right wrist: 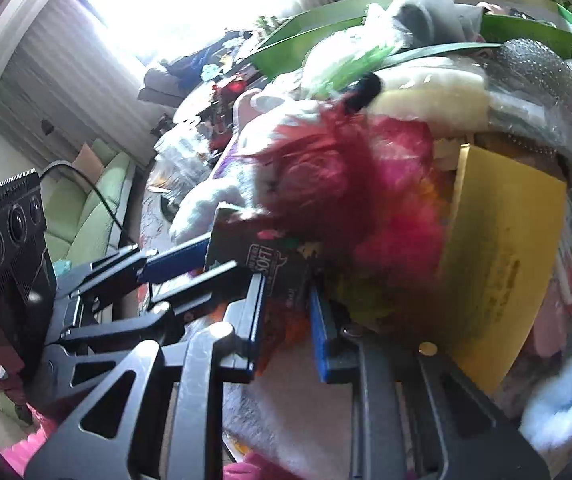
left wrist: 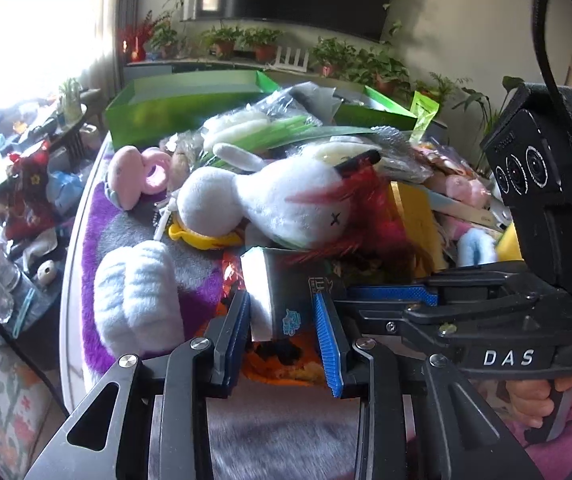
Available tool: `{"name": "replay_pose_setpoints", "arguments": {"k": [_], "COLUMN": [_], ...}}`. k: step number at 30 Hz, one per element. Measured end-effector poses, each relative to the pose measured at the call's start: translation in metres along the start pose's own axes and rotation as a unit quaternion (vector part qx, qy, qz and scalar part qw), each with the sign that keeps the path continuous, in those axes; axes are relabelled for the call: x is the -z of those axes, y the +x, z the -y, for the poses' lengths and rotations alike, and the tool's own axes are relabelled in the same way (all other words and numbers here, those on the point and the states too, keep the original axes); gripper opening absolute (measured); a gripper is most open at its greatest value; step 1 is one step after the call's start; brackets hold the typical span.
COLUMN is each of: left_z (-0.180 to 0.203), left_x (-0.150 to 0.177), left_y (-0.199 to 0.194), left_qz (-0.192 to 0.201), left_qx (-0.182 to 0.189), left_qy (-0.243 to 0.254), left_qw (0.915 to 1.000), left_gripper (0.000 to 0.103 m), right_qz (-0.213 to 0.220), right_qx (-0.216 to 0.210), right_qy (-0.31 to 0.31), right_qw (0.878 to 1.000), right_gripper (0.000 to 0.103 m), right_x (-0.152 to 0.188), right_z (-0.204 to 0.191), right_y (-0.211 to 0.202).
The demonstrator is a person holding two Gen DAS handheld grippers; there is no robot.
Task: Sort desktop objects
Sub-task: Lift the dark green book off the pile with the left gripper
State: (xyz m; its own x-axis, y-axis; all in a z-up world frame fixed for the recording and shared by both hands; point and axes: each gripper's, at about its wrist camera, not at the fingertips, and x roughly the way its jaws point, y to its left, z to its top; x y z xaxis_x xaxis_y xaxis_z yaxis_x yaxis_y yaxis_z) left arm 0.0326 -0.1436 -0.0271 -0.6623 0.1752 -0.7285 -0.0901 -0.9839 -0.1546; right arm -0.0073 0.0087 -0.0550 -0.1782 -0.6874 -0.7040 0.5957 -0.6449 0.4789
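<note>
A small dark box with a white side (left wrist: 276, 292) sits at the front of a heap of toys on the table. My left gripper (left wrist: 282, 316) is shut on it, blue pads against both sides. My right gripper (right wrist: 284, 312) is shut on the same box (right wrist: 266, 264), which shows a "SOFT" label. In the left wrist view the right gripper (left wrist: 401, 298) reaches in from the right. A white plush rabbit with red hair (left wrist: 286, 200) lies just behind the box; it also shows in the right wrist view (right wrist: 317, 172).
A purple and grey plush (left wrist: 146, 248) lies left of the box, a yellow box (right wrist: 501, 260) to the right. Green boxes (left wrist: 182, 108) stand behind the heap. A cluttered side table (left wrist: 18, 160) is at the left.
</note>
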Motion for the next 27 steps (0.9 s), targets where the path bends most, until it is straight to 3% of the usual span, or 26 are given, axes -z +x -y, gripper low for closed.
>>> {"name": "replay_pose_setpoints", "arguments": {"k": [3, 11, 17, 27], "left_z": [0.005, 0.006, -0.002, 0.004], "left_x": [0.01, 0.046, 0.051, 0.05], "left_y": [-0.012, -0.013, -0.017, -0.015], "left_qz": [0.004, -0.02, -0.018, -0.01], "left_qx": [-0.005, 0.012, 0.003, -0.002], "left_qy": [0.001, -0.035, -0.059, -0.051], "left_qw": [1.0, 0.9991, 0.9981, 0.9986], "left_gripper": [0.033, 0.033, 0.033, 0.033], "right_qz": [0.005, -0.033, -0.027, -0.012], "right_qx": [0.004, 0.005, -0.005, 0.005], "right_qy": [-0.026, -0.052, -0.05, -0.091], "right_qw": [1.0, 0.998, 0.998, 0.996], "right_gripper": [0.021, 0.023, 0.029, 0.024], "right_x": [0.01, 0.035, 0.034, 0.034], "right_z": [-0.012, -0.015, -0.012, -0.018], "right_y": [-0.009, -0.001, 0.002, 0.0]}}
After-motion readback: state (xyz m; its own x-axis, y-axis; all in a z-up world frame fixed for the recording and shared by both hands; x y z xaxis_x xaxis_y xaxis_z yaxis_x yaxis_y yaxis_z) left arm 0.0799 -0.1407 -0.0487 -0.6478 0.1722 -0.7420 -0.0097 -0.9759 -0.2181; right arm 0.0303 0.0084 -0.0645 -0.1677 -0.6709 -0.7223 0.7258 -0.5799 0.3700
